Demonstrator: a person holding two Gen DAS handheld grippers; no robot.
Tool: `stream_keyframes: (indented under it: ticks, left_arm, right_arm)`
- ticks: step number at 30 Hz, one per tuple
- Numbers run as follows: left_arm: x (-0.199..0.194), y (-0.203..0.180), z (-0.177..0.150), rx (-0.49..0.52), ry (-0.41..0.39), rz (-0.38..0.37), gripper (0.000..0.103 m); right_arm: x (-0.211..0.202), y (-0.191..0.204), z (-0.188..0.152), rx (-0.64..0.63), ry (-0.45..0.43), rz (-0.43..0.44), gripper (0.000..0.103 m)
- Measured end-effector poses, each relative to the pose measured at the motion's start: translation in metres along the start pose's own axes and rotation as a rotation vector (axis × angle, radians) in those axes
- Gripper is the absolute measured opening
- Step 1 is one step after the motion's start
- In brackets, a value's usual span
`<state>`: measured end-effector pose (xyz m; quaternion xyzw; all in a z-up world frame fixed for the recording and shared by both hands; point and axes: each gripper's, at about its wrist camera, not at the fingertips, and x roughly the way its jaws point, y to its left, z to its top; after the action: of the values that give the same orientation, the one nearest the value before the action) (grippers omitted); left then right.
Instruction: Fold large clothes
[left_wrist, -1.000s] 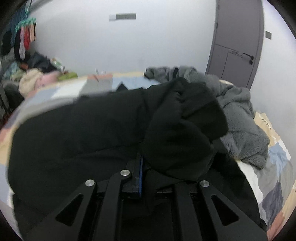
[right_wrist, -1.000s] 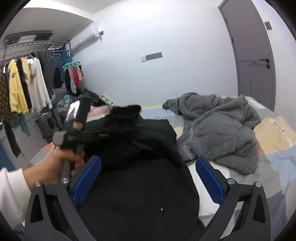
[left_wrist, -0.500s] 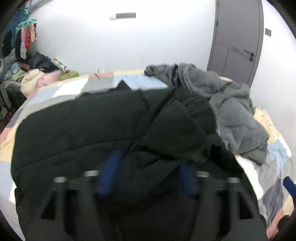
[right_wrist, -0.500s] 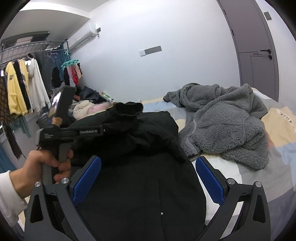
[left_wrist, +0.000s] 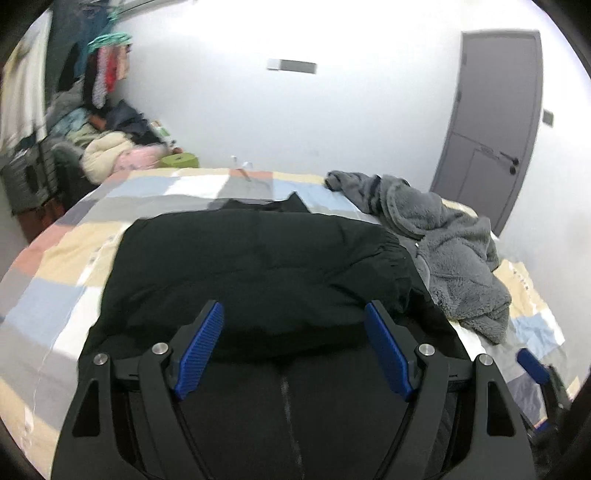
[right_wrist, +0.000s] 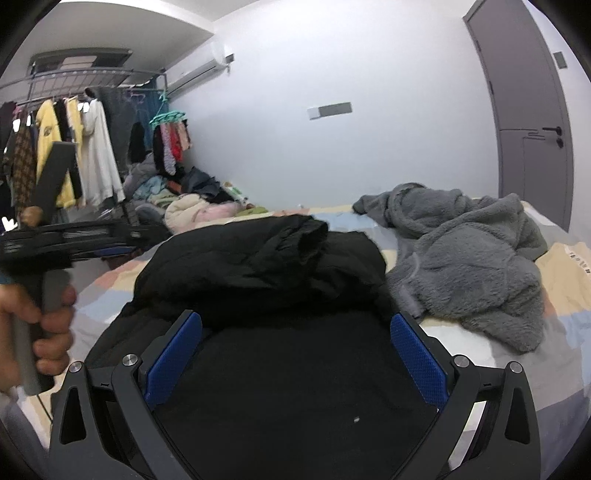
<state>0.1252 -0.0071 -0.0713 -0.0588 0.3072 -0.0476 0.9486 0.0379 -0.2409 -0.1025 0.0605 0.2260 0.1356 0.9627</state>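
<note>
A bulky black padded jacket (left_wrist: 258, 266) lies folded on the patchwork-covered bed (left_wrist: 55, 258), just beside a grey fleece robe (right_wrist: 469, 266). Left gripper (left_wrist: 293, 332) and right gripper (right_wrist: 295, 341) both gape, empty, above it.

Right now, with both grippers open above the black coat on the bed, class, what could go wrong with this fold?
1. The black coat touches the grey fleece along its right edge; a grab there might catch both.
2. The folded-over sleeve lies loose and bunched, so it may slip open when the coat is moved.
3. The left gripper and right gripper hang close together and could collide.
</note>
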Motion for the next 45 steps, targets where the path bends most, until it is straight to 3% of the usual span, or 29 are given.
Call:
stream_keyframes:
  ticks: [5, 11, 18, 23, 27, 28, 30, 35, 39, 42, 45]
  left_arm:
    - [-0.027, 0.024, -0.015, -0.036, -0.011, 0.024, 0.079]
    - [-0.024, 0.047, -0.021, -0.065, -0.018, 0.016, 0.079]
    - [0.004, 0.074, -0.022, -0.075, 0.010, 0.051, 0.079]
    - [0.019, 0.088, -0.026, -0.104, 0.030, 0.041, 0.079]
    - [0.031, 0.094, -0.028, -0.120, 0.054, 0.025, 0.079]
    - [0.033, 0.095, -0.028, -0.122, 0.059, 0.021, 0.079]
    - [0.039, 0.097, -0.027, -0.123, 0.063, 0.022, 0.079]
    - [0.059, 0.110, -0.025, -0.136, 0.071, 0.044, 0.079]
    - [0.073, 0.119, -0.023, -0.167, 0.119, 0.042, 0.079]
    - [0.070, 0.116, -0.021, -0.111, 0.119, 0.085, 0.079]
    - [0.065, 0.124, -0.016, -0.096, 0.119, 0.099, 0.079]
  right_arm:
    - [0.009, 0.016, 0.004, -0.012, 0.014, 0.026, 0.103]
    - [0.032, 0.026, 0.008, -0.044, 0.044, 0.029, 0.103]
    - [0.099, 0.012, 0.029, -0.027, 0.108, 0.003, 0.102]
    - [0.154, -0.006, 0.046, 0.001, 0.139, -0.018, 0.095]
    - [0.196, -0.020, 0.048, 0.043, 0.217, -0.034, 0.074]
    - [0.200, -0.020, 0.050, 0.047, 0.221, -0.021, 0.057]
    - [0.202, -0.017, 0.056, 0.034, 0.207, 0.008, 0.031]
    - [0.189, -0.011, 0.071, -0.009, 0.129, 0.005, 0.022]
    - [0.200, -0.015, 0.066, -0.076, 0.179, -0.041, 0.021]
    - [0.212, -0.027, 0.055, -0.054, 0.240, -0.057, 0.020]
    - [0.208, -0.028, 0.055, -0.063, 0.236, -0.036, 0.021]
